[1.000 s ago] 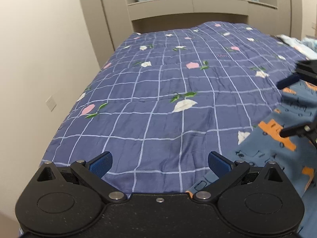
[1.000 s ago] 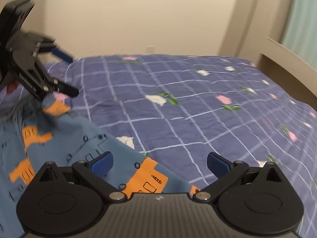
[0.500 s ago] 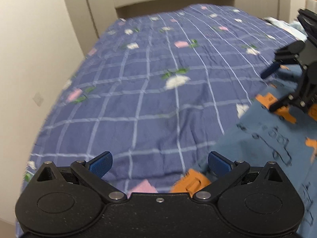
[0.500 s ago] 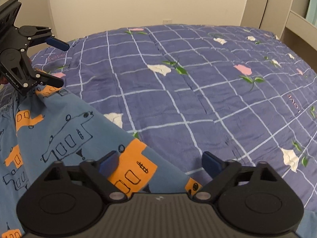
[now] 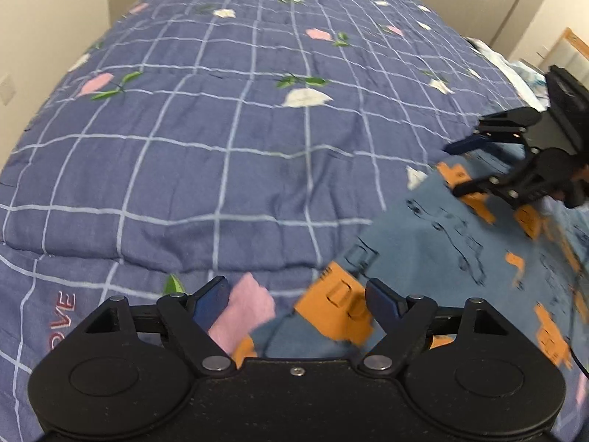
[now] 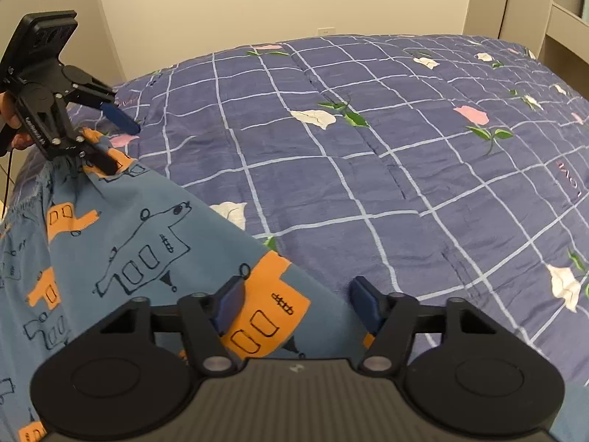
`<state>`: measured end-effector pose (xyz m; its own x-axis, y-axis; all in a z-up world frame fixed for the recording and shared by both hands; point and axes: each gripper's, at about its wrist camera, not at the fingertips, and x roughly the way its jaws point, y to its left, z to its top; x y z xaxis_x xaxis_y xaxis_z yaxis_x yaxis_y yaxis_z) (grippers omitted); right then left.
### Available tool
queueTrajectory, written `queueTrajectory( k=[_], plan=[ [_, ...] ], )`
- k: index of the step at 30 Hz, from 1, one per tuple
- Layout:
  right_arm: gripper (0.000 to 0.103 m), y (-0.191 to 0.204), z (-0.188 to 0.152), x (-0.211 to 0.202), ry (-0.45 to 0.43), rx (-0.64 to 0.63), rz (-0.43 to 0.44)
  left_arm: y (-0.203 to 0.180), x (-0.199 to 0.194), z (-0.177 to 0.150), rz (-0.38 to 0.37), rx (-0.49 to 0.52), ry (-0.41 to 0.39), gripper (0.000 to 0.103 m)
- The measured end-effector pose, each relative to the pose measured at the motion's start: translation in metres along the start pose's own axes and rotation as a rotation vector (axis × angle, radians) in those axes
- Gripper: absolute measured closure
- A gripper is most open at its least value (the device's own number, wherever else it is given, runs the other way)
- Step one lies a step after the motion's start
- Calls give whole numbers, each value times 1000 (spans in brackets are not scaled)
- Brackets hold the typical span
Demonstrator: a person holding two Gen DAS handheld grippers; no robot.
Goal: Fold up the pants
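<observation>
Blue pants (image 5: 423,243) with orange and black prints lie spread on a navy checked quilt (image 5: 221,147). My left gripper (image 5: 298,300) points down at one edge of them. Its jaws are closing, with an orange-printed corner between the pads and not pinched. My right gripper (image 6: 297,304) is over another edge of the pants (image 6: 110,228), its jaws also closing around the cloth without pressing it. Each gripper shows in the other's view: the right gripper (image 5: 456,169) at the right, the left gripper (image 6: 119,145) at the upper left.
The quilt (image 6: 368,147) covers the whole bed, with flower prints. Cream walls stand behind, with a wall socket (image 6: 325,31). Pale bedding (image 5: 522,70) lies at the far right edge. A hand (image 6: 14,121) grips the left gripper's handle.
Both grippers tipped down and came in over the pants' edge. Their jaws have narrowed from wide open, and cloth now lies between the fingers of each.
</observation>
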<state>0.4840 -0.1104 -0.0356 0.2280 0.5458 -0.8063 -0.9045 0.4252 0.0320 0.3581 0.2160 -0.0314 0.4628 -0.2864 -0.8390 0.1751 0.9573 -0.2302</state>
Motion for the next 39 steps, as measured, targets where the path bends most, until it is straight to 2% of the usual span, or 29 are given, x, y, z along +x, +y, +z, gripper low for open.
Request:
queueTrajectory(
  k=[4, 6, 7, 9, 10, 14, 16, 17, 22, 29, 33, 36, 39],
  plan=[
    [46, 3, -1, -1, -4, 27, -8, 7, -3, -2, -13, -26, 55, 33],
    [52, 5, -1, -2, -5, 36, -17, 9, -4, -1, 1, -49, 71, 52],
    [59, 7, 0, -4, -5, 38, -24, 10, -5, -1, 10, -58, 72, 57],
    [74, 11, 0, -6, -2, 34, -28, 10, -8, -1, -8, -75, 73, 75],
    [85, 15, 1, -7, 1, 27, -28, 9, -10, -1, -12, -79, 75, 78],
    [93, 28, 3, -8, 12, 6, -85, -3, -13, -4, -27, -45, 80, 82],
    [96, 32, 3, -9, 7, 14, -111, -7, -13, -5, -13, -28, 82, 91],
    [97, 34, 3, -10, 4, 15, -124, -8, -14, -5, 16, -24, 77, 101],
    [100, 47, 4, -18, -39, -28, -209, -10, -30, -1, 70, -31, -34, 101],
    [100, 42, 33, -23, -171, -36, -362, -19, -43, 12, 216, 30, -206, 101],
    [100, 31, 48, -3, -165, -29, -398, -15, -29, 20, 268, 38, -218, 101],
    [100, 22, 51, 11, -158, -1, -402, -9, -22, 18, 265, 29, -222, 101],
    [100, 28, 45, 7, -180, 3, -409, -14, -30, 11, 251, 47, -259, 101]
  ],
)
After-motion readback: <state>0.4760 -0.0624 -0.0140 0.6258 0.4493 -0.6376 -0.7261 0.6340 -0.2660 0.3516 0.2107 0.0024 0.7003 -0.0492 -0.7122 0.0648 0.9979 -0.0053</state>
